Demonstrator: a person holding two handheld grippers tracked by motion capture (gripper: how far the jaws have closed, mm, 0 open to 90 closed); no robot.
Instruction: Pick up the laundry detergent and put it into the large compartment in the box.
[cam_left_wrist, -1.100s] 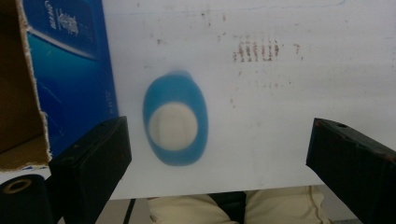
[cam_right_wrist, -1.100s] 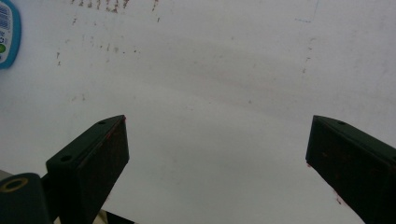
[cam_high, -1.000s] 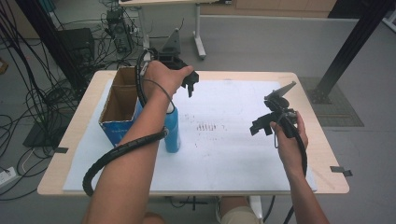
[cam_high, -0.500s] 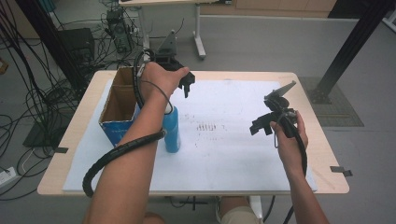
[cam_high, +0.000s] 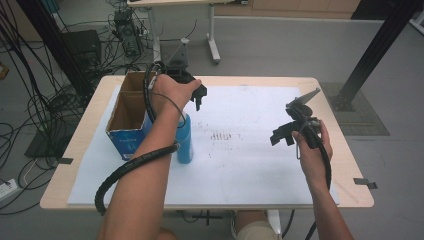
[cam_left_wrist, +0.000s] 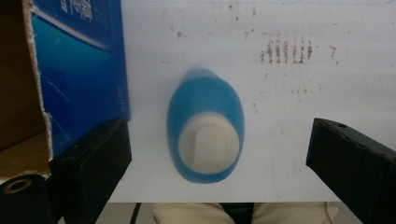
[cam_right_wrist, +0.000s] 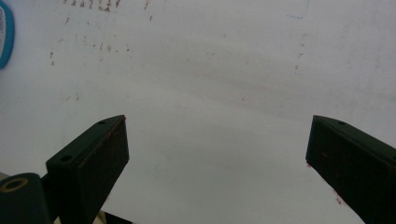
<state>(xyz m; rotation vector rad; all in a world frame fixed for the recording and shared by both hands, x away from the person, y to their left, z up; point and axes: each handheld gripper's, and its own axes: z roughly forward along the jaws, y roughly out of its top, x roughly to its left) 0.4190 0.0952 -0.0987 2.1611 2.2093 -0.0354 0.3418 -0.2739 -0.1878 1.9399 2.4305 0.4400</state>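
A blue bottle (cam_high: 184, 142) with a white cap (cam_left_wrist: 208, 142) stands upright on the white sheet (cam_high: 250, 150), right beside a blue cardboard box (cam_high: 127, 117). My left gripper (cam_high: 196, 100) hangs over the bottle and points down at it. In the left gripper view this gripper (cam_left_wrist: 219, 127) is open, its jaws wide apart on either side of the cap and well above it. My right gripper (cam_high: 287, 129) is held above the right part of the sheet, open with nothing between its jaws (cam_right_wrist: 217, 122). A sliver of the bottle (cam_right_wrist: 4, 39) shows at that view's left edge.
The open-topped box (cam_left_wrist: 79, 65) has a brown inside and stands at the table's left. Faint brownish marks (cam_high: 222, 136) dot the sheet's middle. Cables, a black stand (cam_high: 380, 40) and another table's legs lie on the floor beyond the far edge.
My left hand has drifted slightly left and nearer above the bottle. The right hand and the bottle have stayed put.
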